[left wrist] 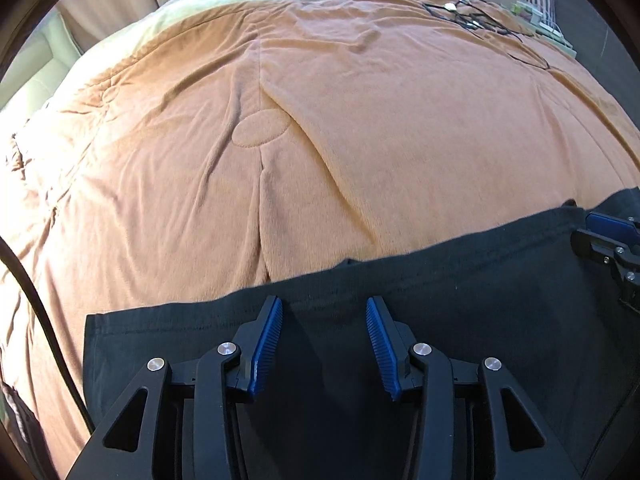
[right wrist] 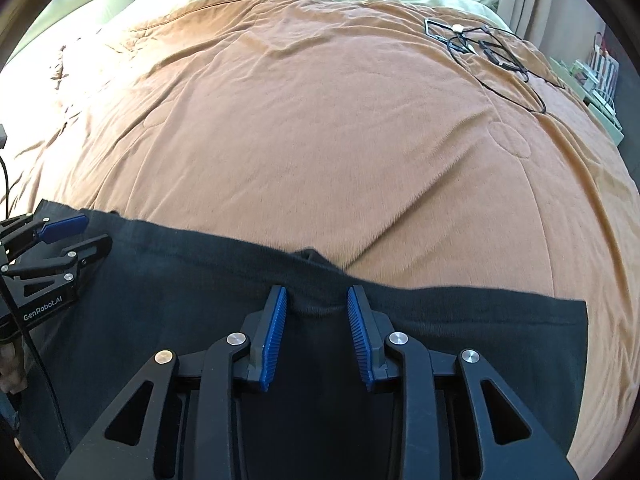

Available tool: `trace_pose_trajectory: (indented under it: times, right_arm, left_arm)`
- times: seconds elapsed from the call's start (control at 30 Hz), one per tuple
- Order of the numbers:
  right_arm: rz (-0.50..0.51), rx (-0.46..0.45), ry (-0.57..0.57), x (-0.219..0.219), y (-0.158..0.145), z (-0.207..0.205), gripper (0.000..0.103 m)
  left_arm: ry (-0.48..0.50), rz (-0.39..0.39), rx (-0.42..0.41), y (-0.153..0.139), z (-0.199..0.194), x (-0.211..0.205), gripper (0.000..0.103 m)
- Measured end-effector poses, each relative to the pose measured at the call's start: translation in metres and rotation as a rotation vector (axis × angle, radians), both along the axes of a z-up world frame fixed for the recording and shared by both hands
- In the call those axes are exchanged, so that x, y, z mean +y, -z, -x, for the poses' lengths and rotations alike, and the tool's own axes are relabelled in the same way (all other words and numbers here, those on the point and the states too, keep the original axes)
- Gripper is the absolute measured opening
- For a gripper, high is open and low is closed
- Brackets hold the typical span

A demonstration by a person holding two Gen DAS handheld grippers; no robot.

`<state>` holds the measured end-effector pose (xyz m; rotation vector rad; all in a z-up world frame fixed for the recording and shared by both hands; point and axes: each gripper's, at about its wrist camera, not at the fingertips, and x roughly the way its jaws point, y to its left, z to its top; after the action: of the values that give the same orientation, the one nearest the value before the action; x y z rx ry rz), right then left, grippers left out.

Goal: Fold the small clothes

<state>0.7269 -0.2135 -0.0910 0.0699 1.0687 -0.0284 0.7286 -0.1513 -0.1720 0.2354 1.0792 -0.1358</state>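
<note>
At the bottom of both frames the left gripper (left wrist: 324, 308) and right gripper (right wrist: 316, 296) hang with fingers apart, gripping nothing, over the black garment (left wrist: 460, 292) on the orange blanket (left wrist: 320, 120). Only the right view shows its folded bump; black cables (right wrist: 496, 56) lie upper right.

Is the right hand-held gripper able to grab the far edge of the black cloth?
Probably yes. The right hand-held gripper is open, the black cloth edge lies right between its fingertips, and nothing blocks it.

Bed covered by orange-brown blanket (left wrist: 360, 140), creased, with stitched ovals. Black garment (left wrist: 460, 300) lies flat across its near edge. Tangle of black cables (right wrist: 492, 52) rests at far right corner.
</note>
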Motion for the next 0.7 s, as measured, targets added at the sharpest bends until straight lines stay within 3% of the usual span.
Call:
trace_pose_trajectory:
  times: [0.17,0.43,0.5,0.53,0.6,0.67,0.7]
  right_arm:
    - [-0.064,0.009,0.034,-0.012,-0.008,-0.003,0.029]
    - [-0.085,0.021,0.023,-0.014,-0.031,0.031,0.030]
    - [-0.081,0.036,0.003,-0.010,-0.034,0.043,0.037]
    - [-0.073,0.046,-0.002,-0.008,-0.034,0.047,0.049]
    - [-0.058,0.064,-0.008,-0.002,-0.034,0.058,0.061]
    - [-0.060,0.072,-0.013,0.002,-0.035,0.070,0.061]
    - [-0.065,0.079,-0.012,0.004,-0.035,0.077,0.061]
  left_arm:
    - [0.015,-0.028,-0.015,-0.006,-0.002,-0.001,0.048]
    - [0.005,-0.004,0.021,-0.025,0.026,0.012,0.047]
    - [-0.001,0.016,0.052,-0.025,0.037,0.015,0.047]
    - [-0.007,0.027,0.065,-0.025,0.042,0.017,0.048]
    - [-0.024,0.044,0.092,-0.023,0.055,0.020,0.048]
    - [-0.032,0.060,0.106,-0.022,0.068,0.021,0.050]
    - [-0.036,0.066,0.112,-0.021,0.076,0.021,0.057]
